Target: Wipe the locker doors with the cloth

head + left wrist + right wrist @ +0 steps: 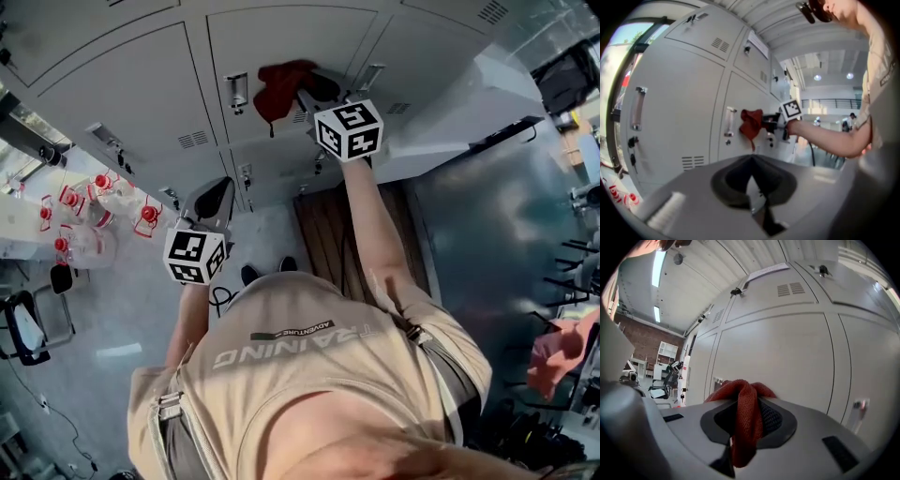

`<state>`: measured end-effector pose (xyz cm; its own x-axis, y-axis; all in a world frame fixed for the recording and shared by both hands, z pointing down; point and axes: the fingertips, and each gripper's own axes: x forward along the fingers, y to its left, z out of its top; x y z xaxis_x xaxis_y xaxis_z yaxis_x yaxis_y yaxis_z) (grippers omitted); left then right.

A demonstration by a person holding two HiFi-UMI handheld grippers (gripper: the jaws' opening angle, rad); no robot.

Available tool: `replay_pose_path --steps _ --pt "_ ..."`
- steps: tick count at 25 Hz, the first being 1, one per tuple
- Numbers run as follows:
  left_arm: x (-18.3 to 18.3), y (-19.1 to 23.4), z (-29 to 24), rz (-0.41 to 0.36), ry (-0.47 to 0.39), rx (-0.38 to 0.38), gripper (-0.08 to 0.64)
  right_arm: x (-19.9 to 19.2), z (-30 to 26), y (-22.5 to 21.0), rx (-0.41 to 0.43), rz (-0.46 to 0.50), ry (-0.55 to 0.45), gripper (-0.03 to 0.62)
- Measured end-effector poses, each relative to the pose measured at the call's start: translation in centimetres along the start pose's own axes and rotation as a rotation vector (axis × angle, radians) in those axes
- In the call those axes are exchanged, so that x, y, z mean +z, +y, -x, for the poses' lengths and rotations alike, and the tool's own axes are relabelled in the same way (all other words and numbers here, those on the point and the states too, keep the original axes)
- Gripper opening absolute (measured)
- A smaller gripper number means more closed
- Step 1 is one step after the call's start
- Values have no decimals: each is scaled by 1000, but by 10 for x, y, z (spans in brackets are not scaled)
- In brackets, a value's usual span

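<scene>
So the right claw (745, 414) is clamped down tight on the cloth (740, 390). The jaws are squeezed onto it with nothing else in there, and the fabric bulges out over the top of the pads and hangs down in a strip at the front. The left claw (752, 187) is closed too, pads meeting on nothing at all. It hangs lower down and well away from the doors, not touching anything.

The cloth is a deep red, coarse-woven thing, bunched up into a crumpled wad rather than spread flat. It's sitting right up against a pale grey locker door (778, 366), just beside that door's handle (236, 92), with one loose corner dangling below the wad. From the left gripper view it looks like it's touching the metal, though I can't be completely sure.

Counts: one cloth, two claws, each with one marker cube. The locker doors come in at least two rows and run off the edges, so I can't give a full number. There's a cluster of red-capped bottles (98, 202) off to the left on the floor.
</scene>
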<state>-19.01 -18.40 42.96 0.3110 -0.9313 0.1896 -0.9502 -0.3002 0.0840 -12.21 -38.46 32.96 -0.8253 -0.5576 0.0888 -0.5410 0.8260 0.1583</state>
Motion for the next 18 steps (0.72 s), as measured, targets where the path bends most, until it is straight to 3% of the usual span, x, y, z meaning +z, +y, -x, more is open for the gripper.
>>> replay_pose_path --steps 5,15,18 --pt "-6 2 -10 8 16 -16 5 -77 -6 3 7 -105 93 64" --pt "-19 -1 -21 -8 62 -39 5 -246 -19 20 0 -205 471 64" --pt "-22 0 -20 -17 78 -40 5 -280 -16 23 -16 -266 531 64"
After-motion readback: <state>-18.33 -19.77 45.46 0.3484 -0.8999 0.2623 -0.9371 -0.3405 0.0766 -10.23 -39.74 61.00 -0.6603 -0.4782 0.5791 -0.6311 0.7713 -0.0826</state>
